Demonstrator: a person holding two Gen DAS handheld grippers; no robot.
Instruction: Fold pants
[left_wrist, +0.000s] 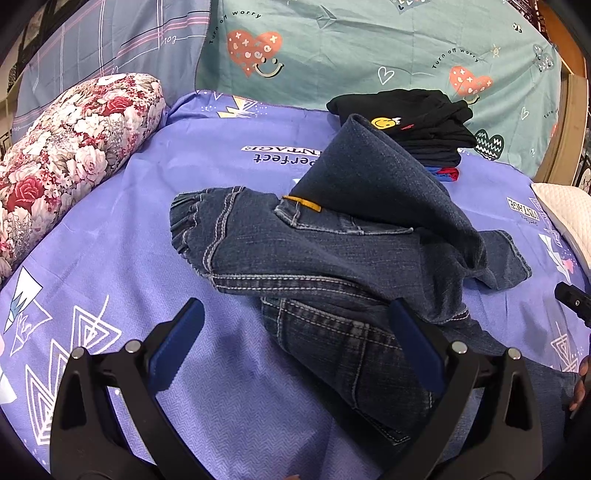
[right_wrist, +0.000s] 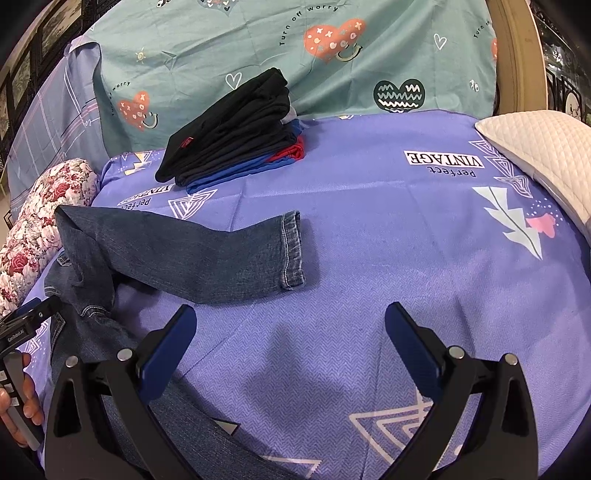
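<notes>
Left gripper (left_wrist: 295, 321) fingers spread over jeans (left_wrist: 332, 258); right gripper (right_wrist: 290, 325) beside.

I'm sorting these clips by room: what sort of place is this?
Likely a bedroom: the jeans lie on a bed's purple printed sheet, with a white quilted pillow, a floral bolster and folded clothes.

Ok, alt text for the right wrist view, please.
The open right gripper hovers over a purple printed bedsheet, empty. A jeans leg lies flat ahead-left, cuff toward the centre; behind it sits a stack of folded clothes, with a white pillow at far right.
</notes>
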